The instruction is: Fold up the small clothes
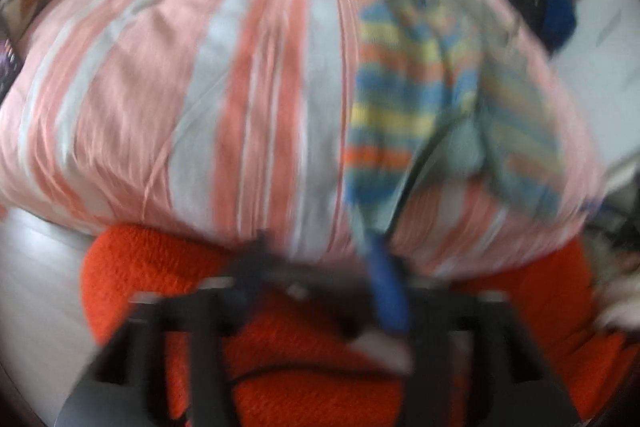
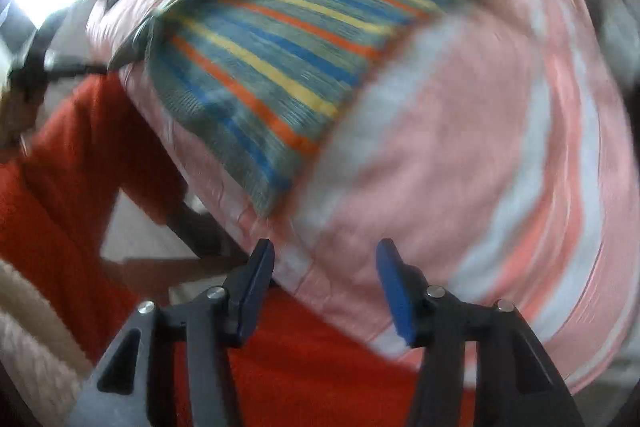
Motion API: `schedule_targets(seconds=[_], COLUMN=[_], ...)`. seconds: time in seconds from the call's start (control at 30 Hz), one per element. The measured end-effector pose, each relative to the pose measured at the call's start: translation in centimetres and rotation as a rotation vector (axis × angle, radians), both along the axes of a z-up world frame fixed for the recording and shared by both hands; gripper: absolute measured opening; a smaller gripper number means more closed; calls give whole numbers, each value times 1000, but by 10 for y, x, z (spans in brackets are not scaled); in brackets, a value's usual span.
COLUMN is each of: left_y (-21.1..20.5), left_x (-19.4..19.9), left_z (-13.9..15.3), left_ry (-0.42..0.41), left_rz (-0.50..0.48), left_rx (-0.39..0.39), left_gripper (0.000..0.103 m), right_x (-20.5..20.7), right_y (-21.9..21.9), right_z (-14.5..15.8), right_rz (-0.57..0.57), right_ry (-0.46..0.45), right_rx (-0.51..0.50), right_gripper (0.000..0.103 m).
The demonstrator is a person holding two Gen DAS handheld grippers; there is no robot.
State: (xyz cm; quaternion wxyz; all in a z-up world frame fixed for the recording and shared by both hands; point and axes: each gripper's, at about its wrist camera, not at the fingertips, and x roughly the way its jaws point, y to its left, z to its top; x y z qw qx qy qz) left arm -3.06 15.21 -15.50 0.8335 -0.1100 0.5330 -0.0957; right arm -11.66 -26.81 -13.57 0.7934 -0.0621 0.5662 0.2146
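Note:
A small striped garment (image 1: 404, 83), in blue, yellow, orange and grey-green bands, lies on a pink and white striped sheet (image 1: 160, 87). It also shows in the right wrist view (image 2: 272, 59), spread flat on the sheet (image 2: 460, 147). My left gripper (image 1: 320, 283) is badly blurred; one blue finger (image 1: 386, 291) shows beside a trailing edge of the garment, and its state is unclear. My right gripper (image 2: 326, 287) is open and empty, its fingertips over the near edge of the sheet, below the garment.
An orange-red knit fabric (image 1: 300, 367) fills the foreground under both grippers, and shows in the right wrist view (image 2: 60, 207). A dark blue cloth (image 1: 560, 15) and other items lie at the far right on a white surface. Both views are motion-blurred.

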Motion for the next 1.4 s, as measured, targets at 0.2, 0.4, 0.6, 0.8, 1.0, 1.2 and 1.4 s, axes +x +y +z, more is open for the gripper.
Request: schedule_targets(seconds=[0.2, 0.4, 0.6, 0.8, 1.0, 1.2, 1.4], left_y=[-9, -7, -10, -45, -70, -71, -70], left_x=[42, 32, 25, 39, 29, 1, 27], left_z=[-19, -9, -18, -29, -29, -1, -49], left_ry=[31, 21, 45, 50, 71, 15, 81], left_rz=[45, 41, 16, -75, -93, -111, -62], left_rx=[35, 73, 64, 168, 230, 323, 398], left_gripper=[68, 66, 66, 66, 0, 0, 0], right_x=[28, 32, 14, 27, 26, 13, 42], right_y=[11, 57, 1, 38, 24, 5, 11], right_z=[-35, -47, -19, -31, -19, 34, -65], right_rz=[-115, 37, -108, -97, -149, -219, -299], right_ry=[130, 185, 142, 127, 110, 59, 217], right_rx=[312, 262, 72, 48, 69, 77, 56], right_gripper=[54, 6, 5, 5, 5, 5, 5])
